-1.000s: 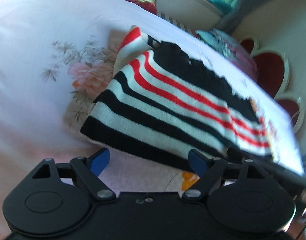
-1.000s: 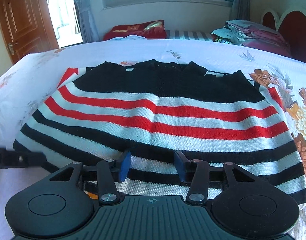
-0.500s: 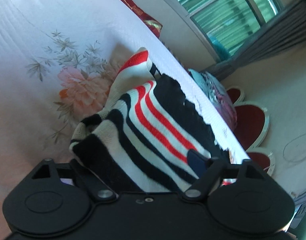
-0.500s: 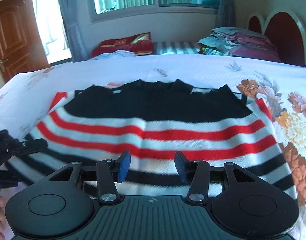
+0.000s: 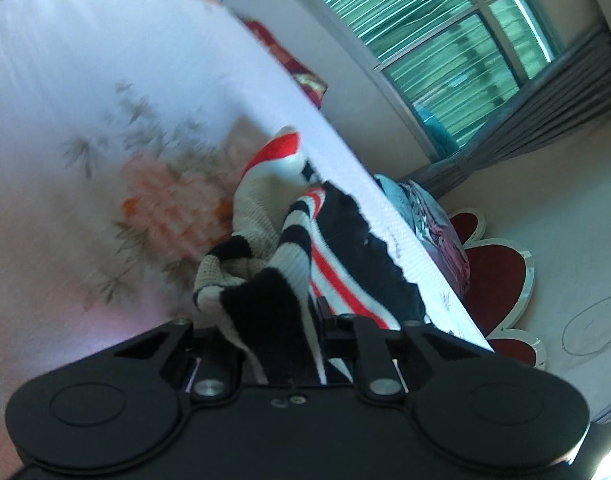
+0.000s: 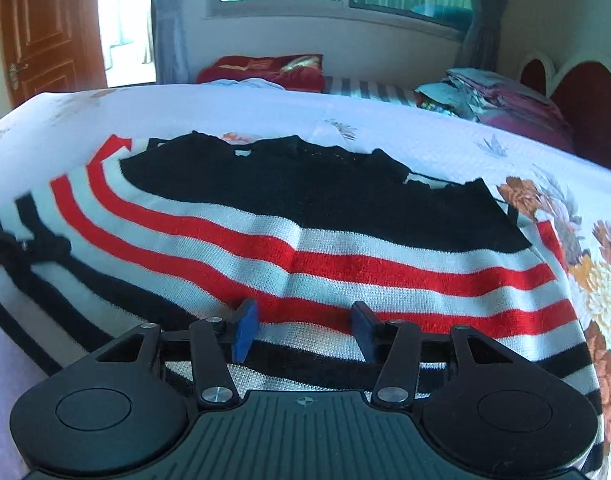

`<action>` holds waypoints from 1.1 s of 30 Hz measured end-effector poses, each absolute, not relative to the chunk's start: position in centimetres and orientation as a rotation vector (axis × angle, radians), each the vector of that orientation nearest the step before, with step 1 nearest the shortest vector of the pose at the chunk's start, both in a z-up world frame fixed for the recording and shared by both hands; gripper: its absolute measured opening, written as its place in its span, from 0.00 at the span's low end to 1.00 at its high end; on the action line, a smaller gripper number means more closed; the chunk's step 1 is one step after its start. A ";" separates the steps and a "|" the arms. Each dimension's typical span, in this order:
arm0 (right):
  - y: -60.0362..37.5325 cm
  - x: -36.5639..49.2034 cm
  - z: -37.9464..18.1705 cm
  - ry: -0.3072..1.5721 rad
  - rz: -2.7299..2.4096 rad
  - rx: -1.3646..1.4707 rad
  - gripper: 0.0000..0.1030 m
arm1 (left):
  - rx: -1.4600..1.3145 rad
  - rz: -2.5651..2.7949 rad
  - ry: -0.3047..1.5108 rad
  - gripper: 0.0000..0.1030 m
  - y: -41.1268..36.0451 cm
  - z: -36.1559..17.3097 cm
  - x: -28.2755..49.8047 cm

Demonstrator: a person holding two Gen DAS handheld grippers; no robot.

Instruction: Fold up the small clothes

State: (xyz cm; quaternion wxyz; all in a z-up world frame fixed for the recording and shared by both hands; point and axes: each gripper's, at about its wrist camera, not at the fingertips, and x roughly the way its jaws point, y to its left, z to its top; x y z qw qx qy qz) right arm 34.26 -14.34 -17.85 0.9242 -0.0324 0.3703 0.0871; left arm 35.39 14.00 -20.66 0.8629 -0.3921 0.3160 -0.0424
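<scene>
A knit sweater with black, white and red stripes lies spread on the flowered bed sheet. In the left wrist view its near corner is bunched up between the jaws of my left gripper, which are closing and pinch the fabric. That gripper shows as a dark shape at the sweater's left edge in the right wrist view. My right gripper hovers over the sweater's near hem, open, its blue pads apart above the stripes and gripping nothing.
A stack of folded clothes and a red pillow sit beyond the bed's far side. The red headboard is at the right, a wooden door at the far left. The sheet spreads left of the sweater.
The left gripper's jaws came together on the sweater's corner, which now stands bunched and lifted. The left wrist view has rolled. My right gripper has shifted a little over the hem.
</scene>
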 end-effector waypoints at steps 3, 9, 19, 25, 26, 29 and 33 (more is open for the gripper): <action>-15.0 34.5 -17.9 0.756 0.213 -0.033 0.51 | -0.761 -0.093 0.633 0.14 12.9 -19.0 35.3; -19.1 34.9 -16.2 0.744 0.272 0.157 0.54 | -0.611 -0.159 0.554 0.13 8.8 -14.2 35.8; -30.6 32.7 -14.6 0.746 0.162 0.284 0.54 | -0.379 -0.462 0.524 0.13 -5.6 -11.0 37.6; -36.5 30.8 -14.5 0.753 0.051 0.311 0.54 | -0.133 -0.550 0.672 0.18 -14.2 -15.9 36.3; -37.2 30.5 -14.5 0.754 0.040 0.314 0.54 | -0.090 -0.541 0.681 0.23 -14.8 -16.6 35.8; -38.8 29.9 -13.9 0.741 0.034 0.355 0.54 | 0.009 -0.538 0.661 0.38 -16.1 -17.2 34.2; -40.0 30.2 -12.8 0.719 0.099 0.475 0.54 | 0.057 -0.619 0.658 0.70 -16.3 -16.4 32.5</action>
